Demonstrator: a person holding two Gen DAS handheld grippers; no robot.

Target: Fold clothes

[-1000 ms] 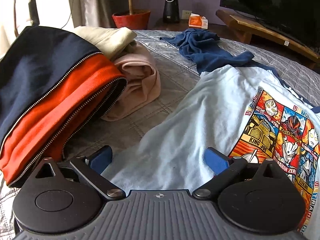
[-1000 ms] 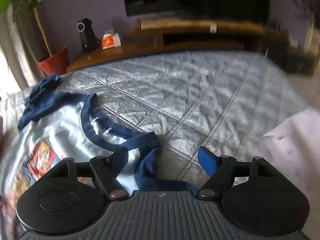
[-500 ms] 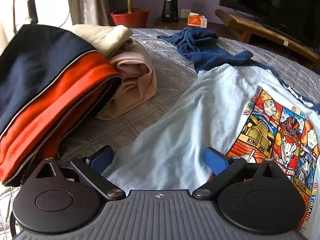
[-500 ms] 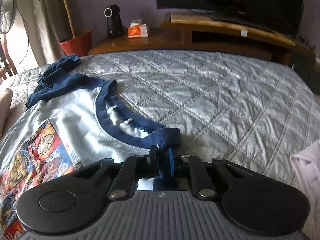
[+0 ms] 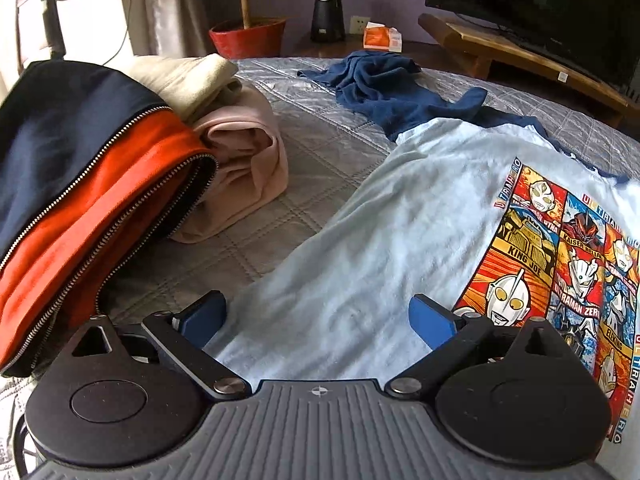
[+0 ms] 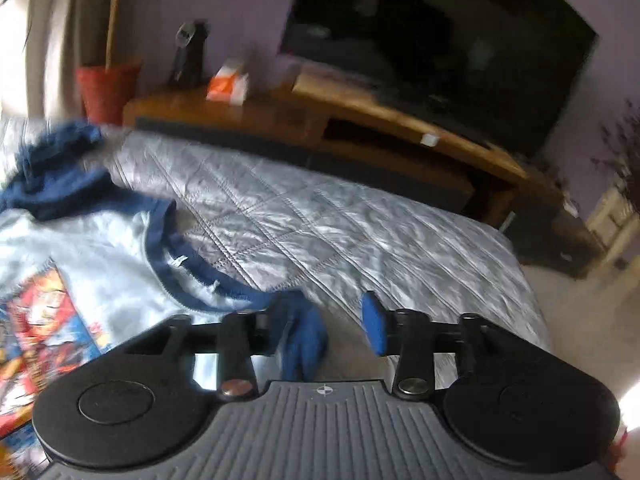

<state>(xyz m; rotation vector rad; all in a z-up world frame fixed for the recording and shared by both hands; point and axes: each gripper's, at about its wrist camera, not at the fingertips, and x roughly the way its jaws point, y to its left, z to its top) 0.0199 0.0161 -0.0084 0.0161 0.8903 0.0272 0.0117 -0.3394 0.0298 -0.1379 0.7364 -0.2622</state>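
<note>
Handling the light-blue T-shirt point(image 5: 360, 240) should feel like handling thin, soft jersey: light, limp, with no stiffness of its own, so I judge it will sag and crease wherever you lift it from one point. It lies spread on the quilted grey bed point(image 6: 320, 224), print side up, with its navy neckband point(image 6: 160, 256) toward the wooden TV stand point(image 6: 400, 120) and its plain body running back toward you. The printed panel point(image 5: 560, 264) looks slightly stiffer and glossier than the bare cotton, likely resisting a sharp fold.

Your right tongs point(image 6: 326, 326) are opening, partly apart; a bunch of navy cloth point(image 6: 304, 344), apparently the sleeve or shoulder end beside the neckband, hangs against the left pad, and the right pad stands clear of it. Motion blur hides whether any fabric is caught. Your left tongs point(image 5: 318, 314) stand wide apart over the shirt's plain lower body, gripping nothing.

Take hold at the seams or the ribbed neckband, where the cloth is doubled and less slippery. Left of the shirt sit a folded pink garment point(image 5: 244, 168), a cream one point(image 5: 180, 76) and a navy-and-orange zip jacket point(image 5: 80, 168), all thicker.
</note>
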